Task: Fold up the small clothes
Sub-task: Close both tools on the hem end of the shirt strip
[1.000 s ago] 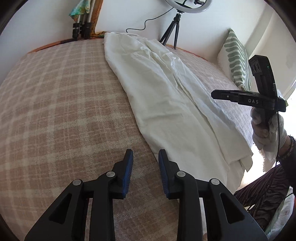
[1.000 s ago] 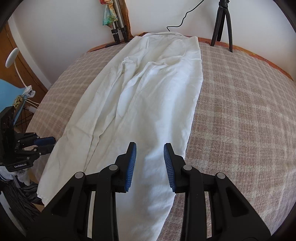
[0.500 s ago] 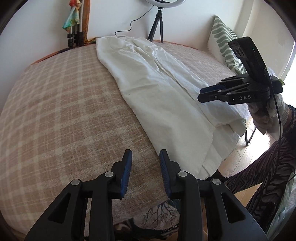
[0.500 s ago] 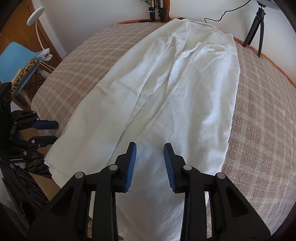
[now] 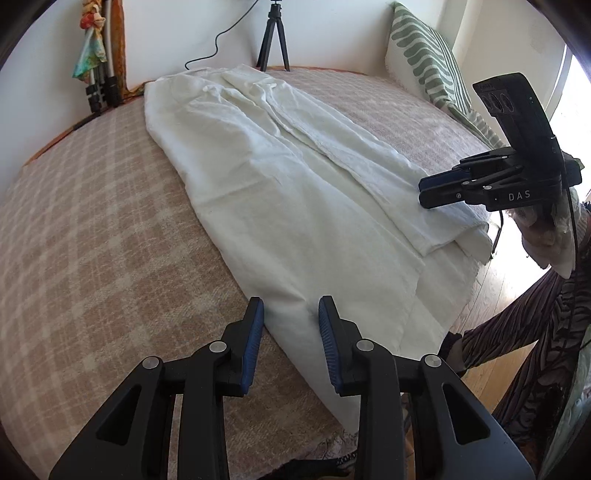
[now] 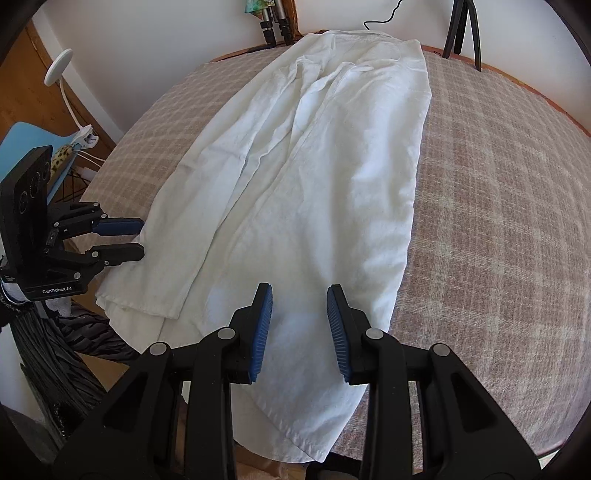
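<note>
White trousers [image 5: 295, 192] lie lengthwise on the plaid bedspread [image 5: 92, 221], running from the top centre of both frames to the lower edge, hems overhanging the bed edge. Left gripper [image 5: 290, 325] sits at lower centre of its view, jaws apart over one hem, holding nothing. Right gripper [image 6: 299, 314] likewise stands apart over the other leg, unladen.

Bare plaid blanket [image 6: 498, 221] flanks the white trousers [image 6: 314, 192]; tripod [image 5: 273, 35] and pillow [image 5: 424, 55] crowd its far edge.
</note>
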### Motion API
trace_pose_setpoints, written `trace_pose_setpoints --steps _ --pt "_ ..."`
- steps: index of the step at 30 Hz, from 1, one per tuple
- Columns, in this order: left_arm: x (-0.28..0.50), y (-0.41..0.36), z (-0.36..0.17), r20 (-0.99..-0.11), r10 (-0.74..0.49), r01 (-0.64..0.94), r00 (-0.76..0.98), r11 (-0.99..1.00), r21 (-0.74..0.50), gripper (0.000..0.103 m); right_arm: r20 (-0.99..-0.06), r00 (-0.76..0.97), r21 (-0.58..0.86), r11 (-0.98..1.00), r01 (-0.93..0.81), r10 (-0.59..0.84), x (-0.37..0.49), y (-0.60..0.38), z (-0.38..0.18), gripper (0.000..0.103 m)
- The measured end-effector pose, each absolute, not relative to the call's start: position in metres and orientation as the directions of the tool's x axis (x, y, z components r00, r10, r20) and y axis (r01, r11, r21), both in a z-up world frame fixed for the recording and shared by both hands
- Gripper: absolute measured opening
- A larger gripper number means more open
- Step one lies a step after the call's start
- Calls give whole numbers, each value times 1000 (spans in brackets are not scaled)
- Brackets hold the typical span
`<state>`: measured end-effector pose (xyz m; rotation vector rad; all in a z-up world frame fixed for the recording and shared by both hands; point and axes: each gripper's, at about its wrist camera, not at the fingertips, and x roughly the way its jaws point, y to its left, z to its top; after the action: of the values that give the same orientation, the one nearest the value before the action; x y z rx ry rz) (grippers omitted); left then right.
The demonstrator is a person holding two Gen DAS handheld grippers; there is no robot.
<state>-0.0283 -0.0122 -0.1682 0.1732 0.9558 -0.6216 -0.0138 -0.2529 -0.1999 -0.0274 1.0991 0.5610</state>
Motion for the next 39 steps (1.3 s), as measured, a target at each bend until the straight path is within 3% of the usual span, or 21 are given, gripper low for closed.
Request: trace_pose_setpoints --steps 4,8,9,10,12,16,22,23,26,29,31,34,39 --pt "-57 -9 -166 -830 -408 619 380 779 -99 29 -848 311 259 848 -463 429 -40 -270 -194 33" --pt "-66 1 -155 -829 -424 591 366 793 -145 31 -832 328 296 857 -421 448 -57 -299 -181 34" --pt "-64 6 -152 -822 -441 568 362 803 -181 33 -824 339 313 862 -398 455 -57 -308 -179 42" --pt "-61 10 -151 -816 -458 541 353 811 -221 44 -815 346 335 866 -372 464 -55 -316 -178 57" --pt "-51 18 -151 -801 -494 485 337 821 -302 48 -795 344 400 858 -323 500 -49 -329 -181 66" --pt "-42 28 -163 -781 -564 396 269 804 -444 48 -777 261 513 817 -265 573 -38 -335 -200 66" --pt "-44 27 -175 -744 -633 346 213 761 -548 45 -738 186 606 758 -242 649 -38 -327 -216 66" --pt "-44 27 -174 -738 -643 339 205 754 -563 37 -731 179 616 749 -243 659 -38 -326 -217 66" --pt "-40 29 -180 -716 -679 286 164 727 -624 20 -681 137 691 693 -208 720 -37 -325 -224 58" --pt "-41 26 -179 -718 -676 301 166 728 -616 11 -684 137 687 696 -210 717 -37 -321 -227 44" --pt "-41 24 -173 -703 -689 314 175 716 -624 8 -663 135 714 677 -182 736 -35 -321 -231 25" --pt "-40 20 -161 -682 -702 344 205 704 -621 6 -589 145 787 605 -123 795 -31 -325 -230 17" --pt "-29 22 -143 -648 -715 374 263 695 -615 4 -528 246 807 570 -156 813 -25 -326 -197 15"
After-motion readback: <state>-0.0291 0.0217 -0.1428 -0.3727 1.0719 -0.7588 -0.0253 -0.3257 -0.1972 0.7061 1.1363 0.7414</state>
